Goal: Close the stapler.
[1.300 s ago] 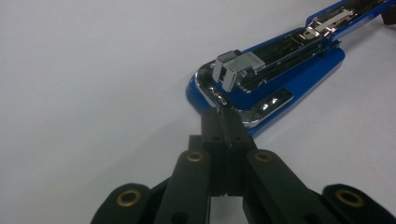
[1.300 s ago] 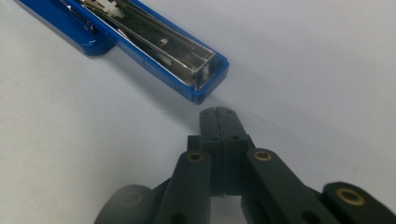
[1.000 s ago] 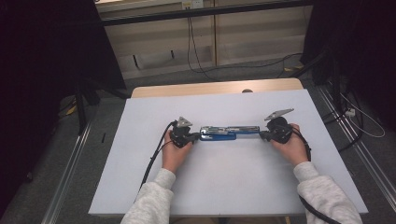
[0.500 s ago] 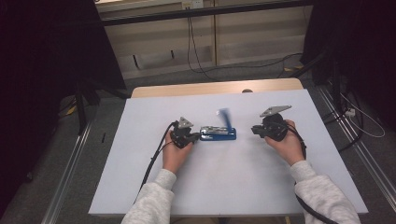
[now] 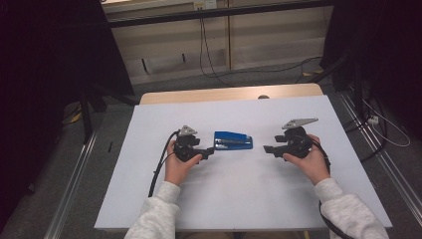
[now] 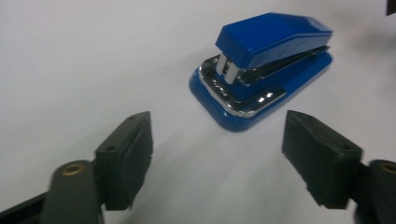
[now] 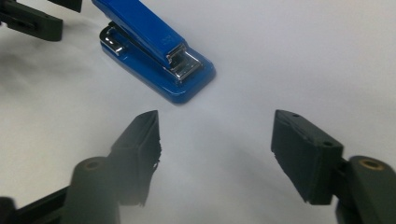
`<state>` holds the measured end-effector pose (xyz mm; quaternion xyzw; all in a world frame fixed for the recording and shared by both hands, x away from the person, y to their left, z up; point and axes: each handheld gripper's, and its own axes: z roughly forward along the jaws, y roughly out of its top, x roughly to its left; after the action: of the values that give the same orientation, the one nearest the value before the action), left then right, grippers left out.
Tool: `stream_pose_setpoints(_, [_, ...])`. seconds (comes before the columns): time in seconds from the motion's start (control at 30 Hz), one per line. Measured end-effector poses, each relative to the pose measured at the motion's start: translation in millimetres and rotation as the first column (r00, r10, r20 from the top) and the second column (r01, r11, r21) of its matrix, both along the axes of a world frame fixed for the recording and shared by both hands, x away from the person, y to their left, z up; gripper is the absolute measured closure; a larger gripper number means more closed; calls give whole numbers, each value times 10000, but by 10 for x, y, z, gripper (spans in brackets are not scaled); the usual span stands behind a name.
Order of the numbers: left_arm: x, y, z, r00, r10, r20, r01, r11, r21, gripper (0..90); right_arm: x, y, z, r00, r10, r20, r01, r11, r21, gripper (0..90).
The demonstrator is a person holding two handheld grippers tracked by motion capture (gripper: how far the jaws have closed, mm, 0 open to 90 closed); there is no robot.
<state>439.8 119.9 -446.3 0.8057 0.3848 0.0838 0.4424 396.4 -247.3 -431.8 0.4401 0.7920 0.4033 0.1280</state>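
We see a blue stapler (image 5: 233,141) lying flat on the white desk (image 5: 239,199), near the desk's middle, closed, with its chrome metal parts showing between the blue top and the blue base. We take the stapler as our landmark.

The left claw (image 5: 209,150) sits just beside the stapler's left end, held in the person's left hand (image 5: 178,164), with a black cable (image 5: 158,167) trailing from it toward the near edge of the desk. In the left gripper view the left claw (image 6: 217,161) has its jaws spread wide, nothing between them but bare desk (image 6: 70,60), and the stapler (image 6: 264,63) lies just ahead of them, apart from both jaws, its hinged end nearest the camera.

The right claw (image 5: 267,149) is to the right of the stapler, a clear gap between them, held in the person's right hand (image 5: 309,162). A grey three-cornered plate (image 5: 299,122) sits on top of it. In the right gripper view the right claw (image 7: 217,156) is likewise spread, holding nothing, and the stapler (image 7: 154,49) lies ahead and to the left of its jaws, its stapling end nearest. At that view's upper left corner we see the dark tip of the left claw (image 7: 32,18) just beside the stapler's far end.

Both sleeves are light grey.
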Motion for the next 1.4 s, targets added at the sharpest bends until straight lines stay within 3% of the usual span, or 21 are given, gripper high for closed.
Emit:
stream_pose_setpoints(0.13, [-81, 137, 70, 9999, 172, 11, -171, 9982, -578, 181, -101, -14, 15, 9999, 77, 73, -77, 10000, -41, 238])
stream_pose_setpoints(0.3, [-178, 236, 139, 9990, -169, 404, 189, 9986, -499, 160, -206, -19, 34, 9995, 255, 175, -254, 9996, -78, 191])
stream_pose_setpoints(0.63, [-327, 374, 189, 9980, -304, 554, 347, 9964, -777, 118, -334, -67, 15, 9992, 392, 115, -389, 9990, -202, 152])
stream_pose_setpoints(1.0, [-504, 564, 206, 9971, -277, 710, 336, 9960, -831, 107, -532, -102, 29, 9984, 546, 168, -541, 9981, -281, 121])
stream_pose_setpoints(1.17, [-595, 658, 194, 9969, -330, 709, 372, 9976, -588, 101, -614, -116, 9, 9985, 538, 53, -536, 9980, -330, 107])
stream_pose_setpoints(1.23, [-639, 694, 195, 9955, -339, 880, 378, 9984, -425, 94, -642, -119, 11, 9984, 561, 40, -560, 9980, -306, 107])
stream_pose_setpoints(1.4, [-729, 798, 184, 9960, -324, 837, 367, 9981, -503, 94, -723, -141, 30, 9979, 637, 132, -632, 9974, -342, 107])
